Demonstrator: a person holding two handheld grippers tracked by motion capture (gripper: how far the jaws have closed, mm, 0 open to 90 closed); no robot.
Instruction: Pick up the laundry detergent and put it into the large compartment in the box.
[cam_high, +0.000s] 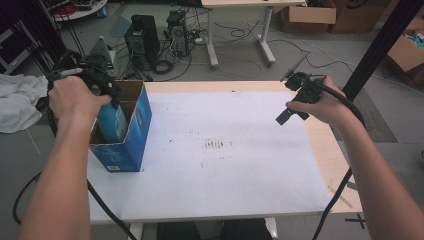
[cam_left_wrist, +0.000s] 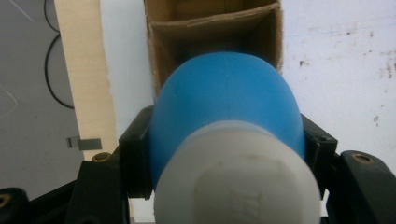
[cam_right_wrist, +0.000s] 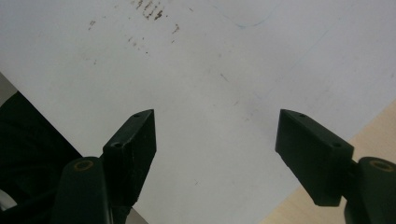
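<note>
Left gripper (cam_left_wrist: 226, 154): jaws clamped on blue bottle (cam_left_wrist: 224, 107), white cap (cam_left_wrist: 236, 177) nearest camera | bottle body between jaws, lower end inside open blue cardboard box (cam_high: 131, 131) beyond fingertips | Right gripper (cam_right_wrist: 217, 140): jaws spread, nothing between, white table sheet (cam_right_wrist: 210, 70) beyond fingertips.

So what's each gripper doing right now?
Left gripper: shut on the blue bottle, over the box.
Right gripper: open, holding nothing.

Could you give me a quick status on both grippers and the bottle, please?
Left gripper shut on blue bottle, over the open blue box. Right gripper open, nothing held, above white table sheet. Nothing in the way.
</note>
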